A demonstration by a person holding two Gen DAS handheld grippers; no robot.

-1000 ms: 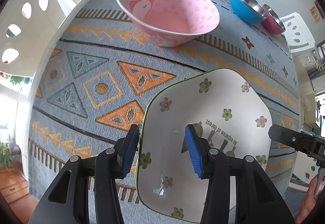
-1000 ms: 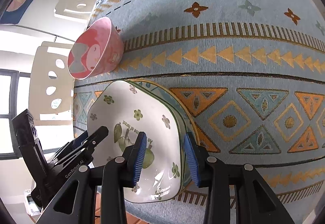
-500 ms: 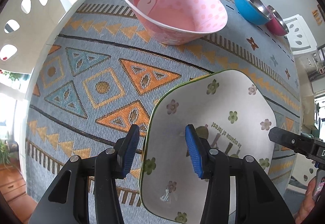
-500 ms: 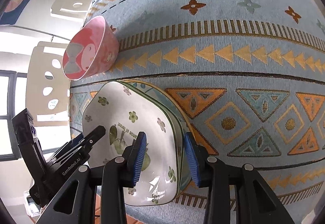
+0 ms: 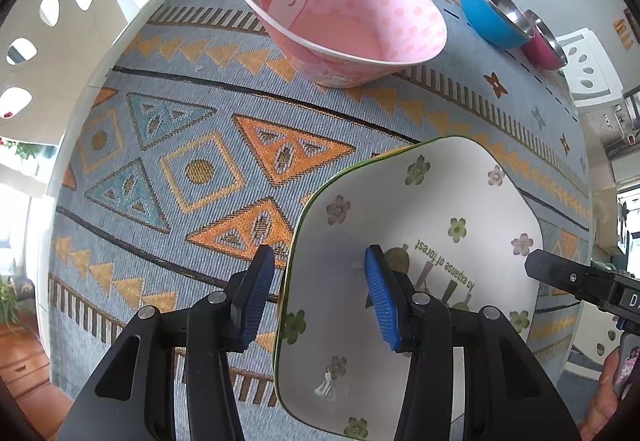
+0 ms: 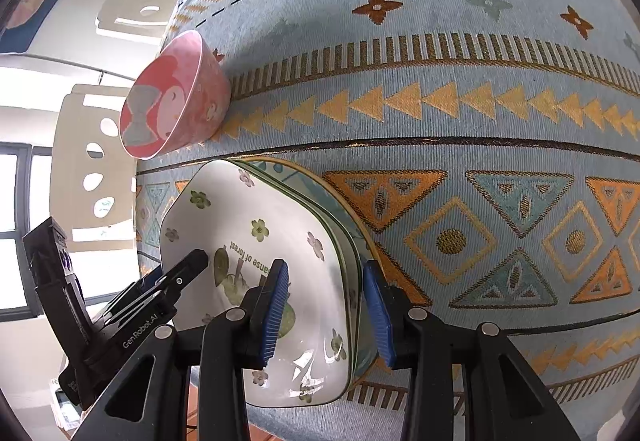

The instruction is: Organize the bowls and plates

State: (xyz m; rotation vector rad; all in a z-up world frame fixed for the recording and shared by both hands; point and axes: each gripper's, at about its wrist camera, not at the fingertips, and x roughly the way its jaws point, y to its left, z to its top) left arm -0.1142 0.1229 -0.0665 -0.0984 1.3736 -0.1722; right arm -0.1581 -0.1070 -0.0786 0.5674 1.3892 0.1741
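While both grippers straddle the plate stack, the scene reads:
Cloth [image 6: 460, 53]: blue weave with orange and teal triangles, covering the table under all the dishes.
Plates [image 5: 400, 373]: a white flowered square plate on top, nested in other plates whose green and yellow rims show under it in the right view; the stack sits at the near edge of the cloth.
Pink bowl [image 5: 352, 21]: upright on the cloth, beyond the plates, apart from them.
Blue bowl [image 5: 490, 17]: steel-lined, at the far edge, touching a magenta bowl [image 5: 544, 47].
Left gripper [image 5: 320, 293]: jaws part open, one pad outside the plate rim and one over the inside, neither pressing.
Right gripper [image 6: 326, 307]: jaws part open across the opposite rim, with gaps showing on both sides.
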